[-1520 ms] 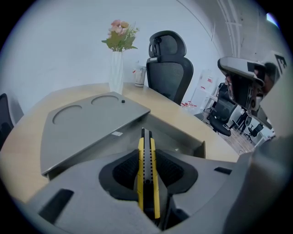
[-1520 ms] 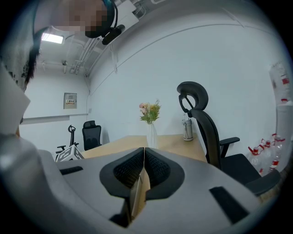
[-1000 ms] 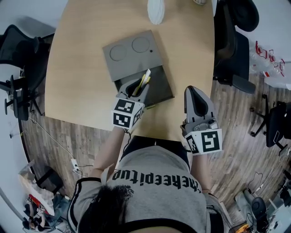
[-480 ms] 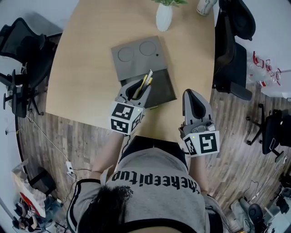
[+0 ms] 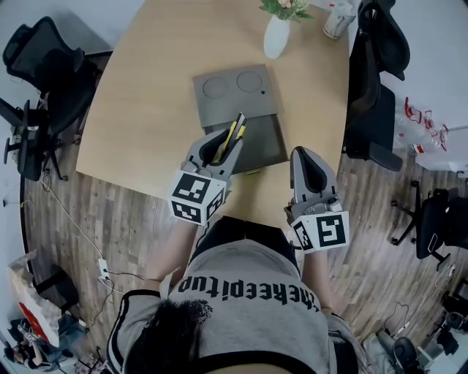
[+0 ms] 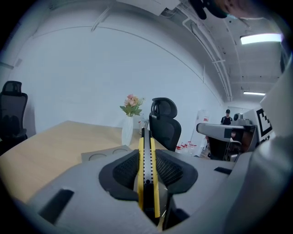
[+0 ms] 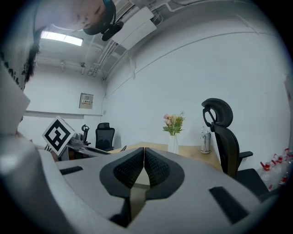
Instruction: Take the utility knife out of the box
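A yellow and black utility knife [image 5: 235, 131] [image 6: 147, 173] stands upright between the pads of my left gripper [image 5: 219, 144] [image 6: 147, 170], which is shut on it and lifted above the grey box [image 5: 256, 146]. The box lies near the table's front edge, with its lid [image 5: 234, 91] swung open behind it. My right gripper [image 5: 313, 166] [image 7: 143, 163] hovers to the right of the box, jaws shut with nothing between them.
A white vase with flowers [image 5: 278, 33] and a can [image 5: 338, 20] stand at the table's far end. Black office chairs [image 5: 373, 80] flank the wooden table [image 5: 146, 88] on the right and left. The table's front edge runs just below the box.
My left gripper has risen with the knife, up and away from the box. The right gripper drifted slightly and stays shut. The head view shifted, so the vase and can now show.
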`<state>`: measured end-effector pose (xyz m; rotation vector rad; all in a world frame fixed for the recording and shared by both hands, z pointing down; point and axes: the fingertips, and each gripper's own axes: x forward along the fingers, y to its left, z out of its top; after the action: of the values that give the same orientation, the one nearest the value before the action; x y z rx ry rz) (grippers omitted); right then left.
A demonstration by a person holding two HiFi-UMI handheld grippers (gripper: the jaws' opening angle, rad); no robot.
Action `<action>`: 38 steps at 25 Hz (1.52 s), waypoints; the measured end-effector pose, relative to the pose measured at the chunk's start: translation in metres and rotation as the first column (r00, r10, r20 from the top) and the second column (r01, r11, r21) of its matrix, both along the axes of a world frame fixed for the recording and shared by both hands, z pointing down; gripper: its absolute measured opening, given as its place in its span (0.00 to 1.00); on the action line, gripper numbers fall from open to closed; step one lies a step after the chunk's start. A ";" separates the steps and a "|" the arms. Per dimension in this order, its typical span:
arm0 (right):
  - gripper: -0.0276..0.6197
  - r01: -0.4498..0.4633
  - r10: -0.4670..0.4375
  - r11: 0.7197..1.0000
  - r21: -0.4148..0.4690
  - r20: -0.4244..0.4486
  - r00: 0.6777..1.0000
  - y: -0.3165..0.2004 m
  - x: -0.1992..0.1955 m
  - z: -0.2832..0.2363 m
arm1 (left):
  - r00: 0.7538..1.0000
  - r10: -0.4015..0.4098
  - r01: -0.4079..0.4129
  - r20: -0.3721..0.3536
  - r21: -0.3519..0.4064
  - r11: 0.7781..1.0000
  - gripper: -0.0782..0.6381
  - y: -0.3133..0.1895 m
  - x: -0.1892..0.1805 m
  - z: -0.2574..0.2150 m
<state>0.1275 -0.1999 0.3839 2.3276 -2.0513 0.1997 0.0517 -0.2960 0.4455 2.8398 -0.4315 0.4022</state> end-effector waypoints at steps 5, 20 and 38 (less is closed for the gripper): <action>0.05 0.023 -0.023 1.000 0.003 -0.010 1.000 0.001 -0.016 -0.004 | 0.998 -0.025 0.027 -0.063 0.032 0.999 0.28 0.004 -0.020 -0.026; 0.05 0.053 -0.051 0.998 0.036 -0.054 0.997 0.009 -0.060 -0.024 | 0.973 -0.091 0.113 -0.213 0.094 0.989 0.28 0.015 -0.082 -0.068; 0.05 0.126 -0.119 0.990 0.063 -0.103 0.988 0.019 -0.082 -0.043 | 0.934 -0.158 0.216 -0.320 0.153 0.964 0.28 0.033 -0.116 -0.101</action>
<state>0.0455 -0.1812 0.3410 2.1902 -2.1764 0.0100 -0.0638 -0.2631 0.3442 2.9301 -0.6996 -0.1221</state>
